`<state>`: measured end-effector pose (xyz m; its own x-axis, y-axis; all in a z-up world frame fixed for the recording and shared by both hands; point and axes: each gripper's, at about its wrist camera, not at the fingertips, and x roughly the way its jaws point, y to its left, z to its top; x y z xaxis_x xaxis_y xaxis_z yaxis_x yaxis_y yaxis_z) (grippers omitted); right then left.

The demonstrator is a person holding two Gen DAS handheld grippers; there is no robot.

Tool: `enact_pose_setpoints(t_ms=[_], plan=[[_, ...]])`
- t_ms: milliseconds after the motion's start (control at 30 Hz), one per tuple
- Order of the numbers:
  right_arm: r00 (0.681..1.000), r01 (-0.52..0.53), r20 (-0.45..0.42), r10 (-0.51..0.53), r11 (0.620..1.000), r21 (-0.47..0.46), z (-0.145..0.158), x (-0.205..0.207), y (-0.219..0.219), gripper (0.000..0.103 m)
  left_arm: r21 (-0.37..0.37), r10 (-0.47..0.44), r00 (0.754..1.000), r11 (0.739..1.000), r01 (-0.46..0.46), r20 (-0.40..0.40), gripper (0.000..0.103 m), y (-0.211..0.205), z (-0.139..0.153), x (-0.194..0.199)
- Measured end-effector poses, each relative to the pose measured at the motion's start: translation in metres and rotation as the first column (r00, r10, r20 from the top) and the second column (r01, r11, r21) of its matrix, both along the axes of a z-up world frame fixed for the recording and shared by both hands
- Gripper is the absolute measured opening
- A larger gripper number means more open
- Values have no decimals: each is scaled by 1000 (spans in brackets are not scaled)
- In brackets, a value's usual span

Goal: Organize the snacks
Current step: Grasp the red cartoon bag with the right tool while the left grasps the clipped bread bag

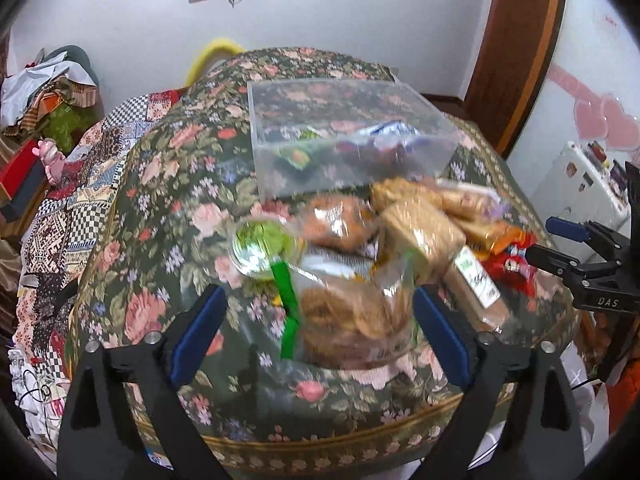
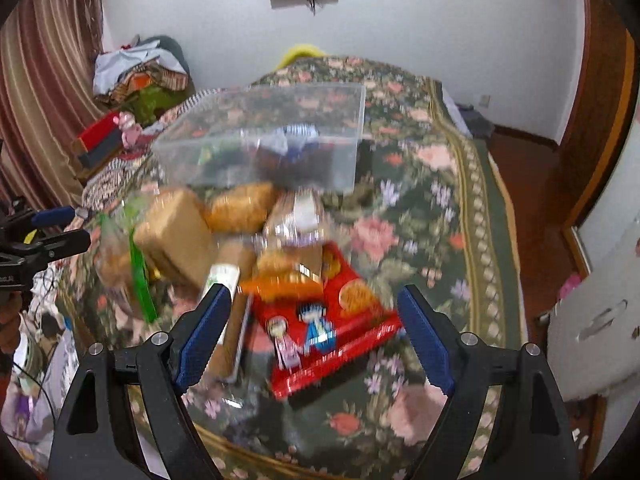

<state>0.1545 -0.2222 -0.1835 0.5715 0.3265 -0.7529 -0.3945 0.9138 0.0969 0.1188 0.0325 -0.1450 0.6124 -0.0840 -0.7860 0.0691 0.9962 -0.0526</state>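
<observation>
A clear plastic box (image 1: pixel 352 136) (image 2: pixel 264 136) stands on the floral-covered table and holds a few wrapped snacks. In front of it lies a pile of snacks: clear bags of brown biscuits (image 1: pixel 344 320) (image 2: pixel 240 208), a cracker pack (image 1: pixel 420 232) (image 2: pixel 176 232), a green-lidded cup (image 1: pixel 260 248) and a red cartoon packet (image 2: pixel 324 320) (image 1: pixel 512 268). My left gripper (image 1: pixel 316 336) is open, its jaws either side of a biscuit bag with a green strip. My right gripper (image 2: pixel 316 336) is open above the red packet; it also shows in the left wrist view (image 1: pixel 560 248).
The floral cloth (image 2: pixel 432 216) covers the table, whose front edge is near both grippers. A patchwork-covered surface with clothes and boxes (image 1: pixel 52 152) lies to the left. A wooden door frame (image 1: pixel 520 40) and a white cabinet (image 2: pixel 592 320) stand to the right.
</observation>
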Motion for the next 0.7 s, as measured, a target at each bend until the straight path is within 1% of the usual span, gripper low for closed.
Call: enact_pose_setpoints(t_ms=[233,333,467,600,667,700], plan=[[999,-4,-54,2,999,-41,-20,6,0,89,-31,-8,997,999,6,-71,98,-6,-29,5],[998,8,-67,-11,998,-58,-28,12,0,93,-63,-16,995,998,10,-99,98,-7,-41,9],[998,-1,-66,-3,998,-67,-33,13,3,103,-78,-24,993,997,15,-119,98,-11,-51,15],[997,-12,-73,4,993,-115,-42,18,9,103,-114,-27,991,993,12,-128,98,-13,-58,20],[994,-28,-109,17,995,-95,-47,22,8,103,-136,-32,991,991,14,-129,98,-12,-60,22],[990,-30,-142,20,997,-74,-53,26,7,103,-143,-28,991,990,9,-129,98,-12,-61,22]])
